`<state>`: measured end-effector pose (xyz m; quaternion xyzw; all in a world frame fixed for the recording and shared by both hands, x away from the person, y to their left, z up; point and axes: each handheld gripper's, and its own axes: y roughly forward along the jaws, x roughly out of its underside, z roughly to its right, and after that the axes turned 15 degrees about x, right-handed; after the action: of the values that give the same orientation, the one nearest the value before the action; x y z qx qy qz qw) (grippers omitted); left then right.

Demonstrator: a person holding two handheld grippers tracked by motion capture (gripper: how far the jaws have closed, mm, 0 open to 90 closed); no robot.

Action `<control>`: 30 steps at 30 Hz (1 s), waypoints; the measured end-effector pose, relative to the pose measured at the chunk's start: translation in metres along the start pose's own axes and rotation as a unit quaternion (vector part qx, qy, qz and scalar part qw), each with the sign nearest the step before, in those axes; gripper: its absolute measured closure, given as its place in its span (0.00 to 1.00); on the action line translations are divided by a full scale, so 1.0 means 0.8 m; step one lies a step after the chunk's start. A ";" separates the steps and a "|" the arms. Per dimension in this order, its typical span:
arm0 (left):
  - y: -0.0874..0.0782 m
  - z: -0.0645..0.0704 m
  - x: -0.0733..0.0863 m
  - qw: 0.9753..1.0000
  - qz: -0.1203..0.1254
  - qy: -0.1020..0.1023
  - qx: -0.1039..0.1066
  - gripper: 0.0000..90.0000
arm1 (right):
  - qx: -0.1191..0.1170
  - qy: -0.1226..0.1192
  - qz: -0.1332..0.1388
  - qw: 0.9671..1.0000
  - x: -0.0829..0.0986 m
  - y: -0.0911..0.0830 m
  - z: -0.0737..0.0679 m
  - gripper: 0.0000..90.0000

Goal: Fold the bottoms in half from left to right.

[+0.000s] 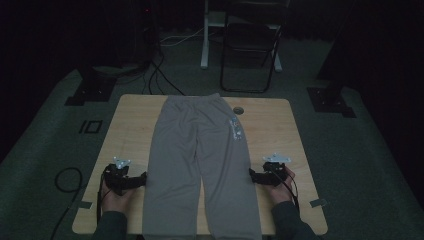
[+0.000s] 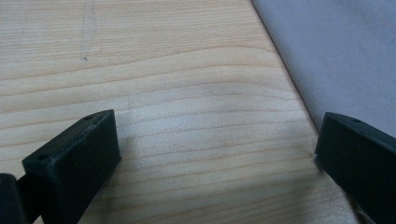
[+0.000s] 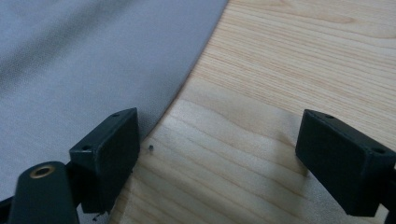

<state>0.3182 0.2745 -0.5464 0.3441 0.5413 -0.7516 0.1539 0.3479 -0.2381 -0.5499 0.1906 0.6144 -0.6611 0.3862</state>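
1. The bench, a pale wood-grain top, carries the one thing in hand: a pair of grey trousers. They lie flat down the middle of the bench, waistband toward its far edge and the two leg ends running off its near edge.

2. The trousers are smooth, with few wrinkles and the legs side by side. The cloth is thin and soft-looking. A small printed label sits on the right leg panel, just below the waistband. A round dark grommet shows in the bench just right of the waistband.

3. The step in hand looks like the approach to a first fold: each hand has its tongs at an outer side seam of the trousers, level with the lower legs.

4. Left tongs: jaws wide apart, holding nothing. In the left gripper view they straddle bare bench, with the trouser edge just at the jaw on the cloth side.

5. Right tongs: also spread open and empty. In the right gripper view one jaw sits right at the trouser edge and the other over bare wood.

6. The next move, as I judge it, calls for sliding a jaw under each seam, closing on the cloth only, then lifting both sides evenly so the thin fabric does not bunch or drag.
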 end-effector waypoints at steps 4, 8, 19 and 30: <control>-0.004 0.001 0.003 1.000 0.013 -0.004 -0.004 0.07 | -0.001 0.000 0.000 1.000 0.000 0.000 0.000 0.15; -0.006 0.001 0.005 1.000 0.019 -0.002 -0.004 0.16 | 0.000 -0.001 0.000 1.000 0.000 0.000 0.000 0.15; -0.009 0.002 0.003 1.000 0.019 -0.007 -0.007 0.26 | 0.000 0.000 0.000 1.000 0.000 0.001 0.000 0.15; -0.014 0.019 0.000 0.998 0.033 -0.020 0.044 0.40 | 0.002 0.001 0.000 1.000 0.000 0.000 -0.001 0.16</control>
<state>0.3058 0.2651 -0.5358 0.3532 0.4923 -0.7762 0.1744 0.3476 -0.2375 -0.5498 0.1921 0.6138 -0.6619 0.3850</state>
